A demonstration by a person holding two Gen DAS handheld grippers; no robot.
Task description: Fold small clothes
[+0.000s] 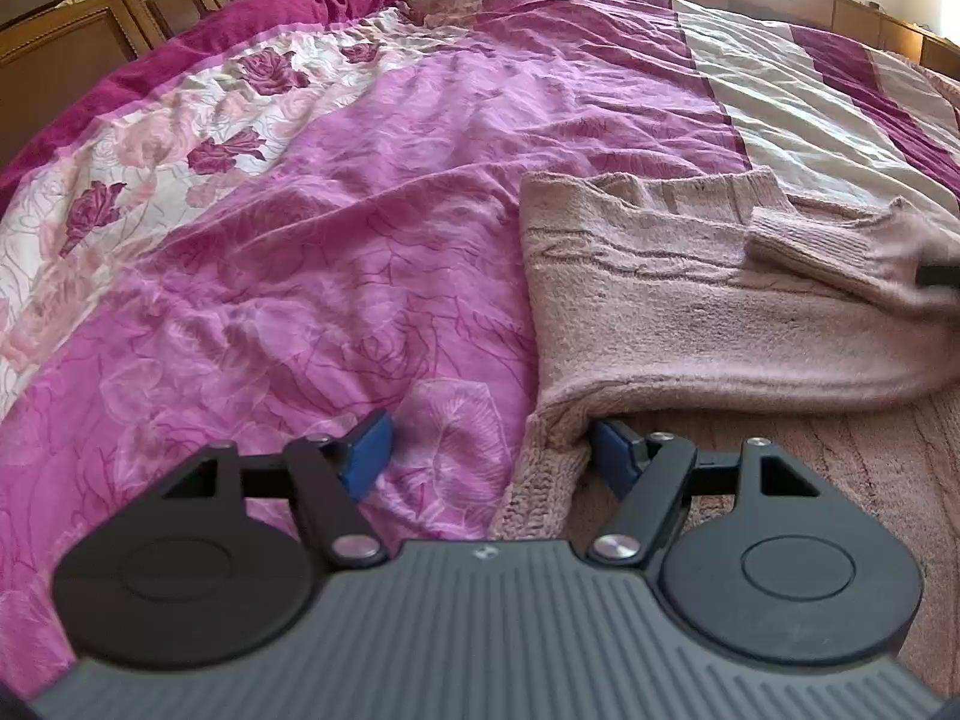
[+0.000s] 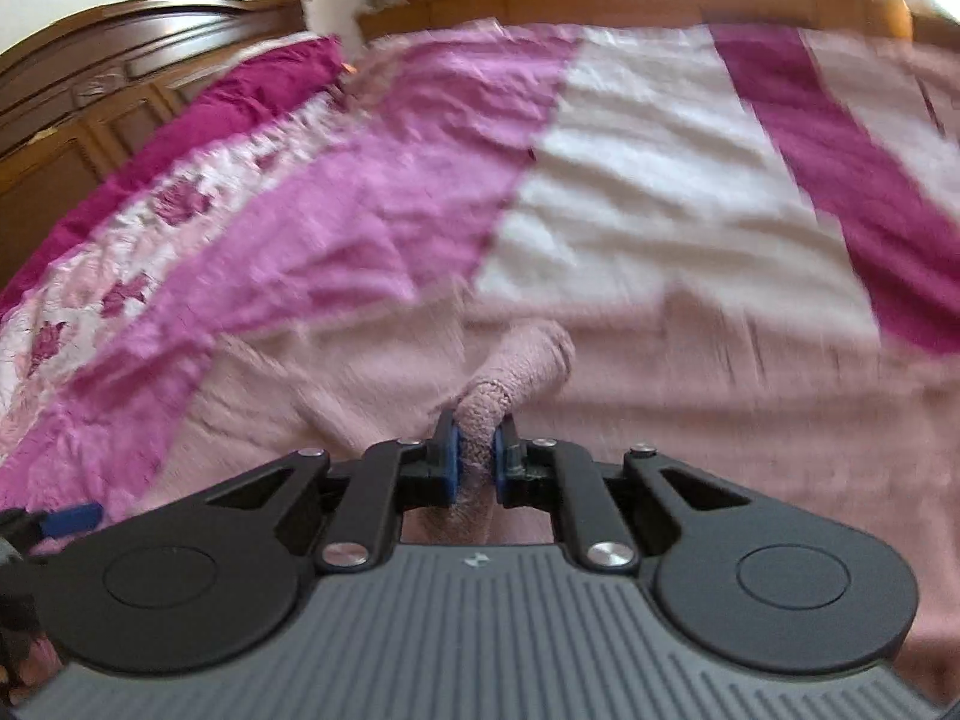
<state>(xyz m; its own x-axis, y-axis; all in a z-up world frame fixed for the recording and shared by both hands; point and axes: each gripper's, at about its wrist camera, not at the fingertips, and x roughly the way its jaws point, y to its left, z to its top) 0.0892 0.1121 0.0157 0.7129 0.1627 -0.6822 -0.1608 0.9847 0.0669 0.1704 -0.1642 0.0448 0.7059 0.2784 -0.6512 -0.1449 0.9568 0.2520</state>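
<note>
A dusty pink sweater [image 1: 690, 312] is lying on the right side of a bed, spread over a pink, white and magenta flowered bedspread [image 1: 336, 228], with part of its body doubled over so a rounded fold is facing the left wrist camera. The left gripper [image 1: 489, 453] is standing wide open, its 2 blue pads well apart; the right pad is touching the ribbed edge of the sweater under the fold, and nothing is gripped. The right gripper [image 2: 478, 459] is pinching the ribbed cuff of a sleeve [image 2: 516, 378] between its nearly closed pads, holding it above the sweater. A carved wooden headboard [image 2: 120, 60] is running behind the bed.
</note>
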